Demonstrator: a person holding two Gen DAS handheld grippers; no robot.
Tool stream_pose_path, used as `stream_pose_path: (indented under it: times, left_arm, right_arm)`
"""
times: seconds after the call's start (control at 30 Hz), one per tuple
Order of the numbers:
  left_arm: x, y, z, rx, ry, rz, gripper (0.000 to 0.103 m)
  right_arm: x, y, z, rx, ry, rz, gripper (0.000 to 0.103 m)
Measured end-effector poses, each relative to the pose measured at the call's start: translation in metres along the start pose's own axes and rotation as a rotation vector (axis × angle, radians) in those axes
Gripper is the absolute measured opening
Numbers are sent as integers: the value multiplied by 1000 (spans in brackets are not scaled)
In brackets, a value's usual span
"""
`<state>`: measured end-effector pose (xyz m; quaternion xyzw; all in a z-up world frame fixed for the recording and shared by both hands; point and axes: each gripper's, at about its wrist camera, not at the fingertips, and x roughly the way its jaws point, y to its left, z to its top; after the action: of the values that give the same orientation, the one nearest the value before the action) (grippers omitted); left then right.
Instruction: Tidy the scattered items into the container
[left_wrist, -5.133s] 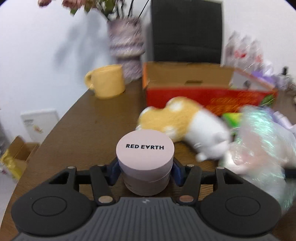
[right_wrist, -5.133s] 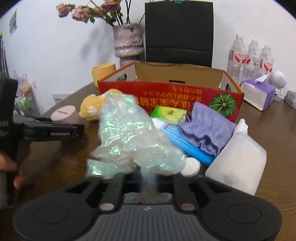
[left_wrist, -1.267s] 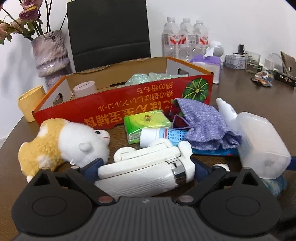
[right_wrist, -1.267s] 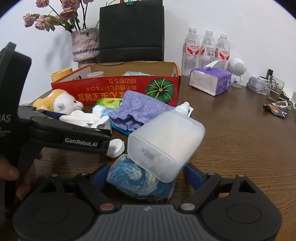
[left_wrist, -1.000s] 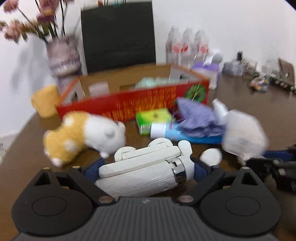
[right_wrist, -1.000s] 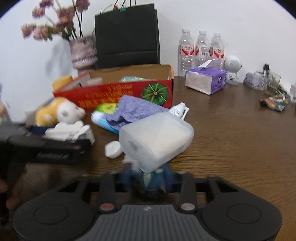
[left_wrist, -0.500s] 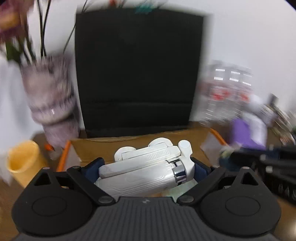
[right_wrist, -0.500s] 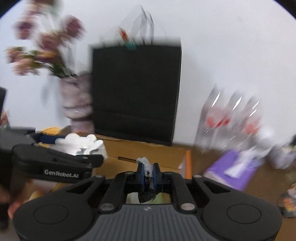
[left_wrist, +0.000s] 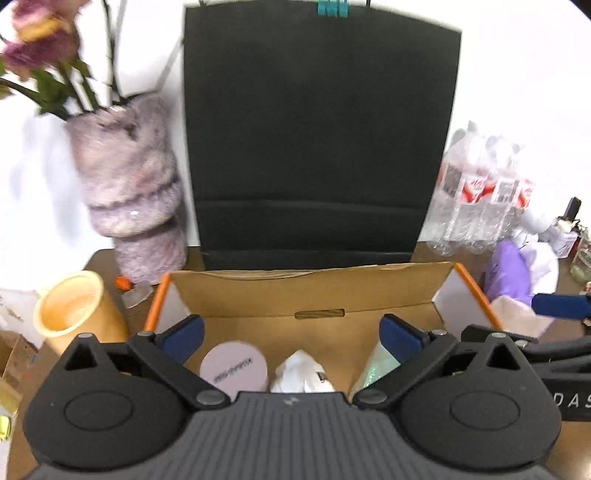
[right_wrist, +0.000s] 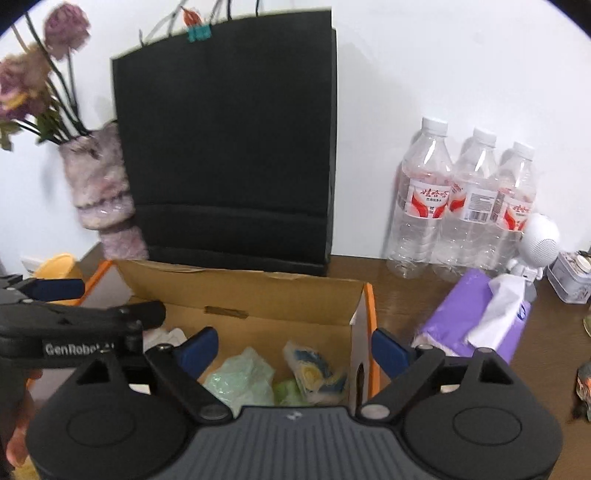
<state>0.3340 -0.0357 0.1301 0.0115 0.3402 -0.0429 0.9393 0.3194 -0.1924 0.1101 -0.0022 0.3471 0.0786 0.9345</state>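
Both grippers hang over the open box, jaws opening with nothing between them.

The black bag (right_wrist: 225, 144) fills the upper middle of both views, with the box (left_wrist: 310, 291) below it at centre. In the left wrist view the left gripper (left_wrist: 291, 332) sits low in frame, its pads spread wide, and under it on the box floor lie the pink jar (left_wrist: 233, 371), a white item (left_wrist: 301, 373) and a green bag (left_wrist: 373, 369). In the right wrist view the right gripper (right_wrist: 291, 345) is also parting, empty, over the green bag (right_wrist: 240, 380) and a blue-and-yellow packet (right_wrist: 314, 367) at the box's right end. No item outside the box shows here; anything still scattered probably lies below the frame, nearer the person, so I cannot tell which hand is closer or how its long axis runs.
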Motion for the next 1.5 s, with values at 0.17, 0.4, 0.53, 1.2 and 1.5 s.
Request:
stream_pose_path:
  times: [0.17,0.4,0.53,1.2,1.5]
  left_arm:
    - [-102,7,-51,-27,-33,7,103]
    - [-201,12,-232,-53,-92,-58,103]
    - [-202,1,-294,-19,-56,0,103]
    - [-172,5,-311,-27,2,77,103]
    - [-175,6,-312,-33,5,70,103]
  right_arm:
    - [-80,4,-42,44,-21,26,91]
    - [-188,24,-205,60,-67,131,99]
    - [-204,36,-279,50,-55,98,99]
    - [-161,51,-298,-10,-12,-39,103]
    - [-161,51,-297,-7,-12,-42,103]
